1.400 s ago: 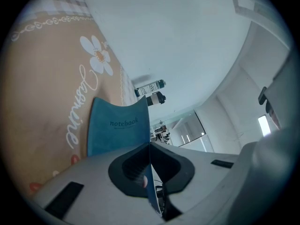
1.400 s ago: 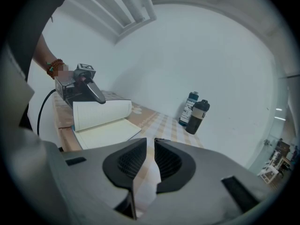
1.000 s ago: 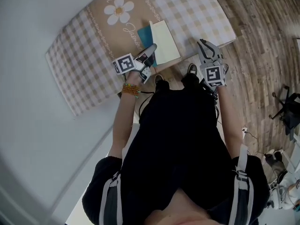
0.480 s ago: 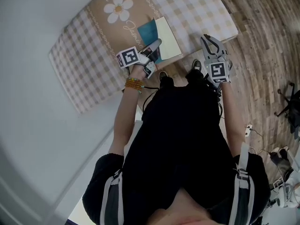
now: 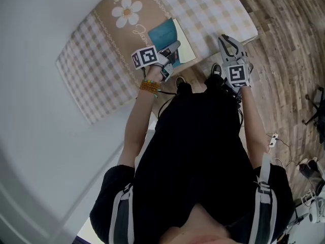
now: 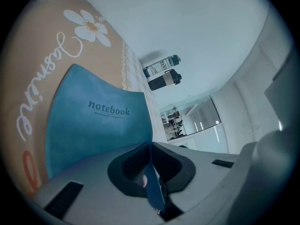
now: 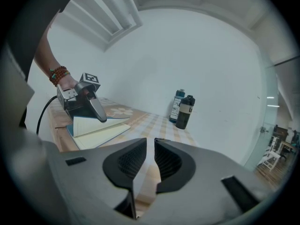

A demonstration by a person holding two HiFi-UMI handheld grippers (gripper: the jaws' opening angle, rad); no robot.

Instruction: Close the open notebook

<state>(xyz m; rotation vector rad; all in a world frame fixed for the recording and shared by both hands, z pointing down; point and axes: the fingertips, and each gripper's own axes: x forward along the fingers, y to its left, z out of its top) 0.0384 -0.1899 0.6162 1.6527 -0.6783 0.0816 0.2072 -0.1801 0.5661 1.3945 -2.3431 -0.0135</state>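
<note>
Left gripper (image 5: 171,49) jaws opening, grip loosening on blue cover (image 6: 93,130) edge between pads; notebook (image 5: 179,40) near front edge of checked table (image 5: 213,9), top leaf not flat. Risk: I release early, cover springs back open. Right gripper (image 5: 227,40) narrow, empty, well apart, can't catch it

Black top (image 5: 198,136), grey shoulder straps (image 5: 121,212), bead bracelet (image 5: 149,87)
and the right gripper (image 7: 150,139) is grey, black ribbed pads (image 7: 130,163) inside the jaws, black-and-white marker cube (image 5: 236,75) just behind them.
</note>
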